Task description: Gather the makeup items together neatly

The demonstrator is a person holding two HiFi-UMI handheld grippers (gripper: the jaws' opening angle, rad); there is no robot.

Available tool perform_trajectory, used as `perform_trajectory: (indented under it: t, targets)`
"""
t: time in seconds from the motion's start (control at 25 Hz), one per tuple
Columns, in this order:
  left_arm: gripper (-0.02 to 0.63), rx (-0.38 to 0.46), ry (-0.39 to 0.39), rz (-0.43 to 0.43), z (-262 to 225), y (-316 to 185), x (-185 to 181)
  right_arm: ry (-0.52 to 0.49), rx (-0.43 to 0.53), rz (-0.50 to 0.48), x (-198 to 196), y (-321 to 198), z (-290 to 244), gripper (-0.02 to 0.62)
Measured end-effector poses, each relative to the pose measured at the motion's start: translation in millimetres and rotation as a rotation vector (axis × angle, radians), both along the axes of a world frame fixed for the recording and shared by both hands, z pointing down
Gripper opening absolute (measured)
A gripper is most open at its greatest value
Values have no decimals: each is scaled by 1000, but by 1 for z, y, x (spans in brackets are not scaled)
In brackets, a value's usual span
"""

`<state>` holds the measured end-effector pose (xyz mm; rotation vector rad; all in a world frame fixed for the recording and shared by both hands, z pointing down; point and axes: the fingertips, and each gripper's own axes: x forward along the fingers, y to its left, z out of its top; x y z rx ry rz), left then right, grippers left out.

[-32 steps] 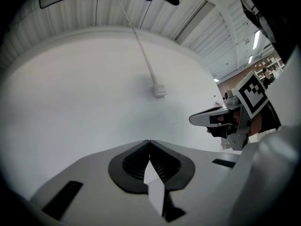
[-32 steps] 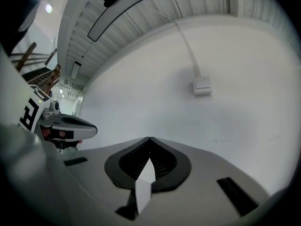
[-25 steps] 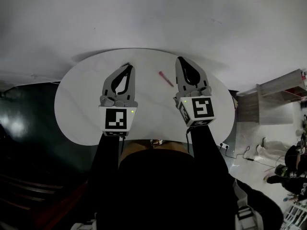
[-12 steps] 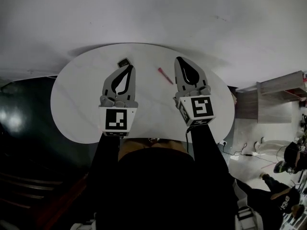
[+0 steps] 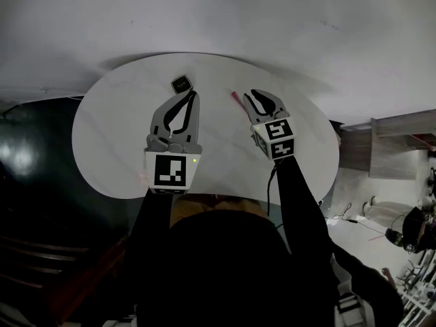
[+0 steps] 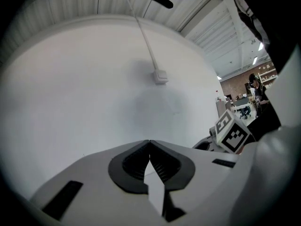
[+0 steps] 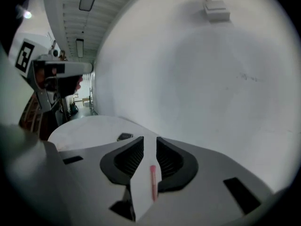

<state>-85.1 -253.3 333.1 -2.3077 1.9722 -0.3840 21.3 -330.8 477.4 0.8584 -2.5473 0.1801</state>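
Observation:
A thin pink makeup stick lies on the white oval table, just left of my right gripper. In the right gripper view the pink stick shows on the table through the narrow gap of that gripper. Its jaws have just been opening and stand slightly apart with nothing pressed between them. A small black compact sits beyond the tip of my left gripper, also seen as the compact further off. The left gripper is shut and empty above the table.
A white wall rises right behind the table, with a socket box and cable on it. Dark floor lies to the left. Shelving and people stand off to the right, away from the table.
The right gripper has dropped toward the table and tilted down by the pink stick, and its jaws have parted. The black compact has come into sight past the left gripper's tip.

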Motion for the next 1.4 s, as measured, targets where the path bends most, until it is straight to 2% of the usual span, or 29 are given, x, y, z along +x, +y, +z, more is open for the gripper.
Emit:
perform_trajectory:
  t: [0.16,0.32,0.76,0.92,0.96,1.0,1.2,1.4]
  targets:
    - [17,-20,-7,1,9,-1,-1,91,-103,-16,0,-3,55,103]
    - [17,-46,-5,-4,17,-2,-4,187,-155,-33,7,-2,97,109]
    - [18,-72,-8,-34,25,-3,-21,332,-289,-42,13,-3,166,123]
    - [17,-76,4,-61,27,-2,-32,324,-322,-21,13,-2,170,118]
    - [17,-78,6,-65,28,-1,-35,318,-328,-14,13,-2,170,106]
    - [17,-79,9,-68,28,-1,-37,316,-330,-7,13,-2,170,67]
    - [17,-74,15,-74,26,2,-41,305,-302,13,12,3,159,66]
    - [18,-67,14,-74,22,11,-41,246,-274,53,13,10,138,66]
